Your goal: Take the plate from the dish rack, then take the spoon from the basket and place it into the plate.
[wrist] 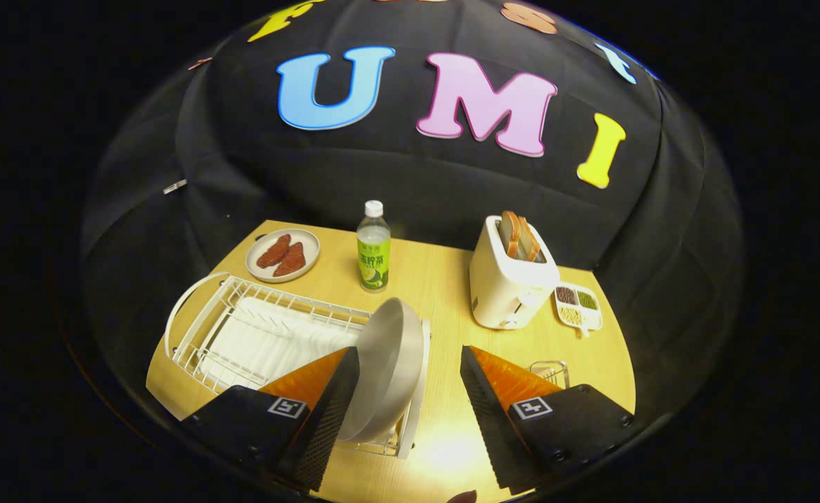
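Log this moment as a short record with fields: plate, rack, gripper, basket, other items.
plate: grey plate standing on edge at the rack's end, between the fingers, against the left one
rack: white wire rack on the table
gripper: gripper open, fingers either side of the plate, right finger apart from it
basket: wire basket beyond the right finger, contents hidden
other items: bottle, toaster, food plate, snack dish

The plate stands in the dish rack between the tool's spread fingers; bottle behind it, toaster to the right.
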{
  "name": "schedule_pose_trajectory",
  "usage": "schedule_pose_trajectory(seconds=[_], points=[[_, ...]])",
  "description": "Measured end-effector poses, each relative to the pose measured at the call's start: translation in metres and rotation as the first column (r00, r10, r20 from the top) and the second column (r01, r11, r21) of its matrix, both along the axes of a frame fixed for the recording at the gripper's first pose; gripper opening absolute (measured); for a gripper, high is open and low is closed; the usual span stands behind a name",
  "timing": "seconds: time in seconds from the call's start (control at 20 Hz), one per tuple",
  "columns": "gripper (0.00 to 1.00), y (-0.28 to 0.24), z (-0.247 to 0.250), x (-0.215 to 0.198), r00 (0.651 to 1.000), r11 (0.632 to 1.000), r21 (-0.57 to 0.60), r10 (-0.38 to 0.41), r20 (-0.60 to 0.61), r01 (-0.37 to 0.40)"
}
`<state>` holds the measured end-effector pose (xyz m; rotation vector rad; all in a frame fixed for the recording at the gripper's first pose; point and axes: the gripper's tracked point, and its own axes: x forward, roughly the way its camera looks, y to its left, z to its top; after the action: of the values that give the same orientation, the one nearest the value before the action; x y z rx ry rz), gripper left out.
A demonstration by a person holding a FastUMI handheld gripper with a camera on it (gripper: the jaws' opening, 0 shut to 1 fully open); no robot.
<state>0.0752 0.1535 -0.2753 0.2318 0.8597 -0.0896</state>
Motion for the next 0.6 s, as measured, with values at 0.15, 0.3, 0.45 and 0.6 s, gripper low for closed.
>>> schedule_pose_trajectory(seconds=[0.15, 0.3, 0.45, 0.6], points=[[0.85, 0.008, -0.034, 0.001, 0.993, 0.997, 0.035, -0.059, -0.098, 0.063], [0.59, 0.012, -0.053, 0.005, 0.988, 0.998, -0.042, -0.054, -0.146, 0.048], [0.38, 0.017, -0.048, 0.013, 0.986, 0.995, -0.088, -0.069, -0.149, 0.056], [0.31, 0.019, -0.033, 0.026, 0.989, 0.985, -0.165, -0.071, -0.133, 0.049]])
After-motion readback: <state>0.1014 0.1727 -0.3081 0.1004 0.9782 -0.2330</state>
